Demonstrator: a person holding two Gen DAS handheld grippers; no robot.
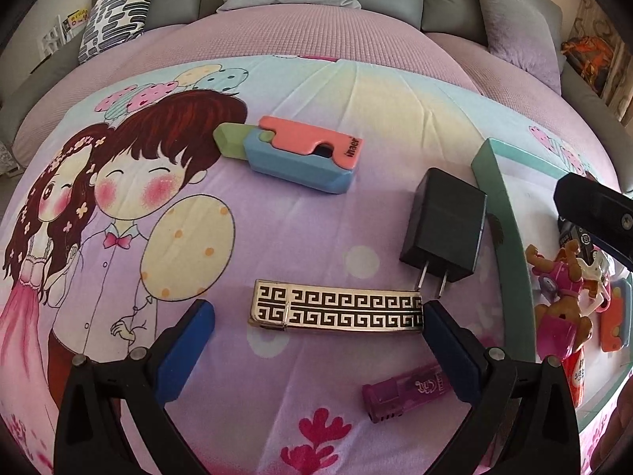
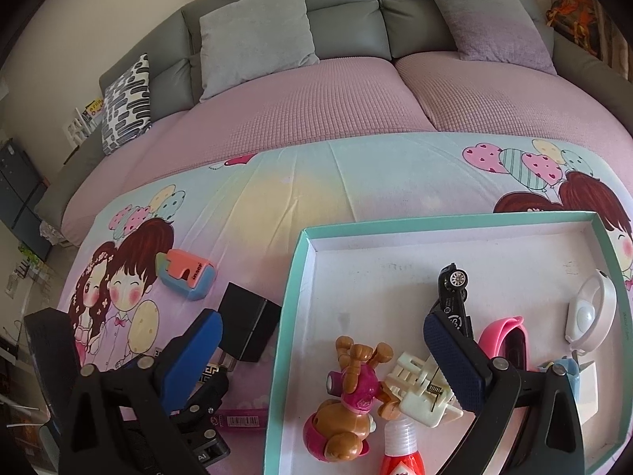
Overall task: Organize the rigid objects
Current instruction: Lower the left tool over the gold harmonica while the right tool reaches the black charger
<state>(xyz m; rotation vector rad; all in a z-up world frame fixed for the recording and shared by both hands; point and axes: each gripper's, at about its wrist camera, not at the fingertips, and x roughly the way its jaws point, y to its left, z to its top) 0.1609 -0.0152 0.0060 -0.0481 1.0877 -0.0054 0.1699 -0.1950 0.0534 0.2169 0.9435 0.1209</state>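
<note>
My left gripper (image 1: 318, 312) is open low over the cartoon cloth, its blue pads on either side of a gold-and-black patterned lighter (image 1: 336, 310); the right pad touches its end, the left pad stands apart. A black plug charger (image 1: 445, 223), a pink-blue-green toy knife (image 1: 292, 152) and a purple lighter (image 1: 407, 394) lie around it. My right gripper (image 2: 322, 318) is open and holds nothing, straddling the left wall of the teal tray (image 2: 435, 223). In the tray lie a brown-and-pink dog toy (image 2: 352, 407), a white clip (image 2: 419, 388) and a black toy car (image 2: 455, 289).
The tray also holds a pink strap (image 2: 506, 328), a white oval gadget (image 2: 593, 308) and a red-capped bottle (image 2: 403, 451). A grey sofa (image 2: 344, 19) with cushions and a pink cover stands behind. The tray's left rim (image 1: 506, 217) lies just right of the charger.
</note>
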